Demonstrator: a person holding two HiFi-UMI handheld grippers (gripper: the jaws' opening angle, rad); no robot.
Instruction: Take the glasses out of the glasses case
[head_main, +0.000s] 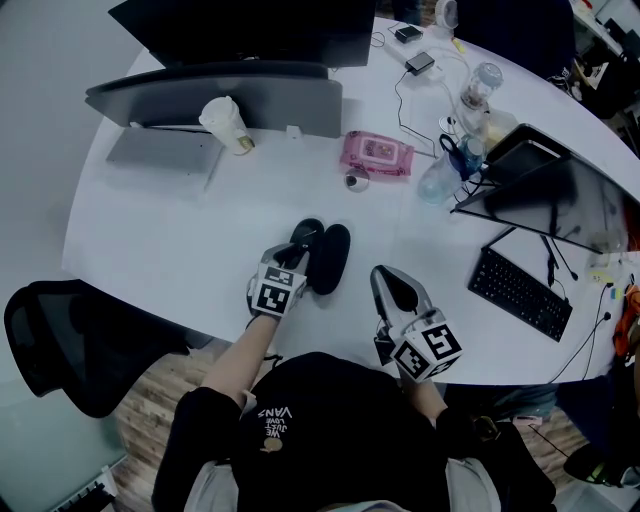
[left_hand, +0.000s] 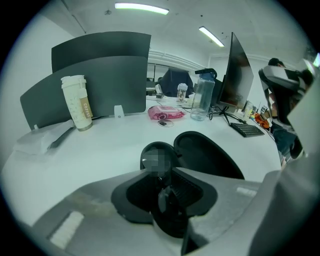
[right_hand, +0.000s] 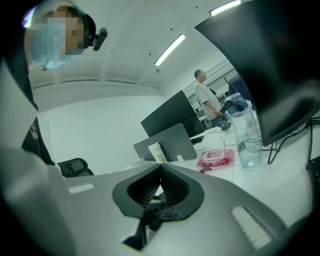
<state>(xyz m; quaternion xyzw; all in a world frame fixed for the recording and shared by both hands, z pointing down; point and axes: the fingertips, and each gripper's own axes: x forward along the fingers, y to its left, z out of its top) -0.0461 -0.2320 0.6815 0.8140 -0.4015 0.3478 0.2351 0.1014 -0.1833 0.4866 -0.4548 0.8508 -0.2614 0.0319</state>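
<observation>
Left gripper (head_main: 295, 258) is clamped on what look like the glasses (head_main: 306, 232), just left of the open case (head_main: 332, 258); right gripper (head_main: 392, 285) is closed, empty and farther off.

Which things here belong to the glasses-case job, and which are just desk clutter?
Job: glasses case, open; left gripper, shut on its near edge; right gripper, shut and empty. The glasses themselves can't be made out.

Clutter: paper cup, pink wipes pack, water bottle, keyboard.
</observation>
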